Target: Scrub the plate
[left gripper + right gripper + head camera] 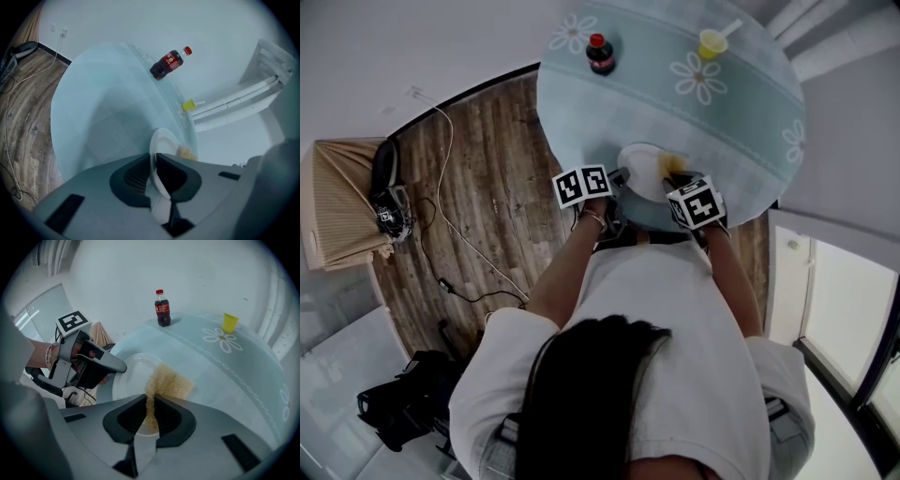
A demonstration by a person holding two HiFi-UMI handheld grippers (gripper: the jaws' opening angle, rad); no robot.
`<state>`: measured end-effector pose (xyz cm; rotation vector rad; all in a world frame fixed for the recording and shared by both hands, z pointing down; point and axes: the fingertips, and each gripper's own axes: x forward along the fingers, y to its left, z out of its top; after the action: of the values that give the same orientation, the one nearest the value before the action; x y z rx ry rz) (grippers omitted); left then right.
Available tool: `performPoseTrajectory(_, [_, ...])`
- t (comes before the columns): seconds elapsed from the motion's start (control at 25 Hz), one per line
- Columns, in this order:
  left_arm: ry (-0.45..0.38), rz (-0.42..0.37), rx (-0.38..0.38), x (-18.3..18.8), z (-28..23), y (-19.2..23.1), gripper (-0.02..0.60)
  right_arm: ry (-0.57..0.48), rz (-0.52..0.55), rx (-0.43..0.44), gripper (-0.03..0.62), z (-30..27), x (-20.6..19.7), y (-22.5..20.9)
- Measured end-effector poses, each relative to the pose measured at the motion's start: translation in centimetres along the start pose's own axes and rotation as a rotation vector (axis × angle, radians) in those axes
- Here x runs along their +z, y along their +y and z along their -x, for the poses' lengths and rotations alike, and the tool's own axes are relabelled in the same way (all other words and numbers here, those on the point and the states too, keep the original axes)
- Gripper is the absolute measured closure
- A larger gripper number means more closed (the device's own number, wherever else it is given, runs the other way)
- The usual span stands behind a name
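Note:
A white plate (pixel 639 165) lies near the front edge of the round pale-blue table (pixel 741 103). My left gripper (pixel 617 177) is shut on the plate's left rim; in the left gripper view the plate (pixel 164 139) runs edge-on between the jaws of that gripper (pixel 153 158). My right gripper (pixel 151 400) is shut on a tan scrub pad (pixel 171 383), which rests on the right part of the plate (pixel 133 373). The left gripper (pixel 118 366) shows there at the plate's left rim. From above, the pad (pixel 673 166) covers the plate's right side.
A cola bottle (pixel 600 54) and a yellow cup (pixel 712 42) with a straw stand at the table's far side. To the left is wooden floor with a cable (pixel 450 206), a beige cloth-covered box (pixel 342 202) and dark gear (pixel 403 408).

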<state>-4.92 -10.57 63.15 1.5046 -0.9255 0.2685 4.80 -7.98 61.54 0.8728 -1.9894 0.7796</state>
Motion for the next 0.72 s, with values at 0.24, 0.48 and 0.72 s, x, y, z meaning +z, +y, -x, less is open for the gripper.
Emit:
performPoseTrajectory(0.24, [0.004, 0.003, -0.007, 0.0, 0.0, 0.0, 0.537, 0.003, -0.008, 0.002, 0.533, -0.5, 0.5, -0.1])
performPoseTrajectory(0.48, [0.011, 0.006, -0.013, 0.0, 0.0, 0.0, 0.537, 0.002, 0.004, -0.003, 0.533, -0.7, 1.8, 0.1])
performPoseTrajectory(0.72, [0.009, 0.01, -0.018, 0.0, -0.1, 0.0, 0.537, 0.009, 0.016, 0.003, 0.533, -1.2, 2.4, 0.2])
